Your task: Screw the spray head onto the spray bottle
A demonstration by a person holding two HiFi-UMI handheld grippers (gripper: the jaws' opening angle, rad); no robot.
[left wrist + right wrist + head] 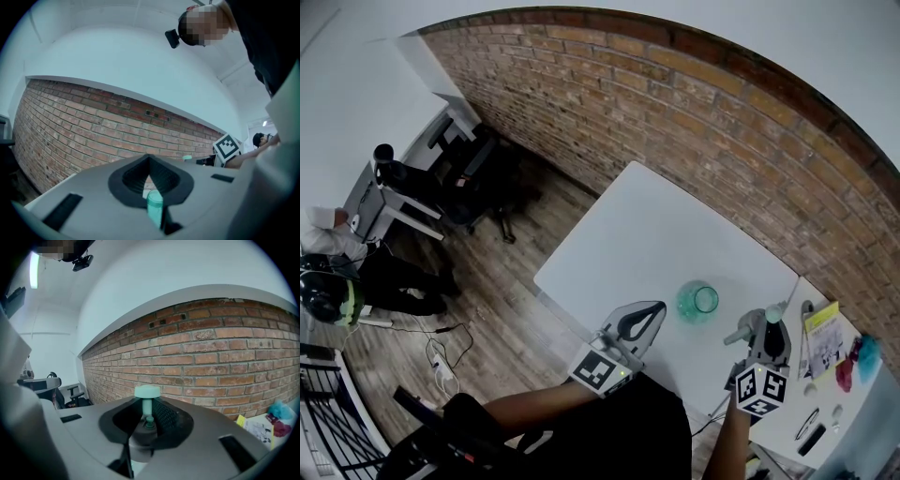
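Teal bottle [697, 301] standing open on the white table [656, 225], with the spray head [748, 328] hovering at its right.
At lower right of the head view, the right gripper [772, 330] is pinching the grey spray head between its 2 jaws. At lower centre, the left gripper [654, 309] is holding its jaws pressed together, empty, just left of the bottle.

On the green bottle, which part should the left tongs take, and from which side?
Likely the round body under the neck of the green bottle, from the person's side, left tongs level. It stands upright on the table, mouth upward; that must stay free for the spray head.
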